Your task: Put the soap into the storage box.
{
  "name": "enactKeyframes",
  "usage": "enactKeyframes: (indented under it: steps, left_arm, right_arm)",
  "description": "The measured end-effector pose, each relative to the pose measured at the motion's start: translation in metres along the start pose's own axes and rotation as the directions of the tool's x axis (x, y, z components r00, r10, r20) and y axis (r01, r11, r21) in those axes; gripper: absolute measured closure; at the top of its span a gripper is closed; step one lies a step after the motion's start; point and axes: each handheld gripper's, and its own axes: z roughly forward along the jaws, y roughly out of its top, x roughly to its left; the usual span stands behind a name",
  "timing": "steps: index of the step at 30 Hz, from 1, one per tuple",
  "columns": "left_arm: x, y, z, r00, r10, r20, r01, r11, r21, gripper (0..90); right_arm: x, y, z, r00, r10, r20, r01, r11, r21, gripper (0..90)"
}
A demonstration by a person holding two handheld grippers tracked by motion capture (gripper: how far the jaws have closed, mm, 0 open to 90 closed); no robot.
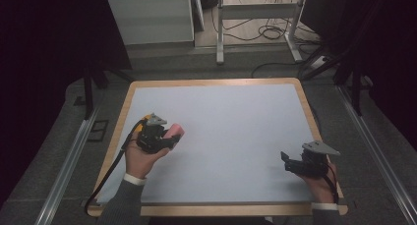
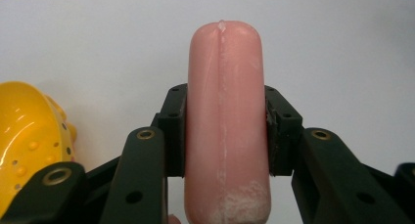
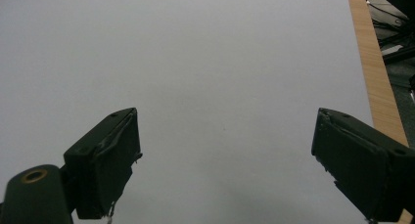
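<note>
Left tongs (image 2: 226, 136) clamp pink sausage (image 2: 226, 111) over bench (image 1: 236, 136), right tongs (image 3: 225, 170) gape empty, so carry step looks underway; next needs a steady set-down.

pink sausage (image 2: 226, 121), smooth and rounded, clamped lengthwise above the pale table (image 2: 342, 48).

Wood-edged table (image 1: 211, 81), pale grey mat (image 1: 236, 122)

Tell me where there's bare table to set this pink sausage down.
The white table top is bare from the left gripper, shut on the pink sausage, across to the open right gripper, and back to the far wooden edge. Crowded only beside the left gripper, near the yellow toy.
</note>
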Motion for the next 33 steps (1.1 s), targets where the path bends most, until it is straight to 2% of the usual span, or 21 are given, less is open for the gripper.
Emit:
enactKeyframes:
  steps: [33]
  left_arm:
    - [0.022,0.005,-0.01,0.9982,-0.04,-0.044,0.04,0.9991,-0.013,60.2]
  right_arm:
    - [-0.001,0.0,0.0,1.0,-0.001,-0.001,0.001,1.0,-0.003,10.5]
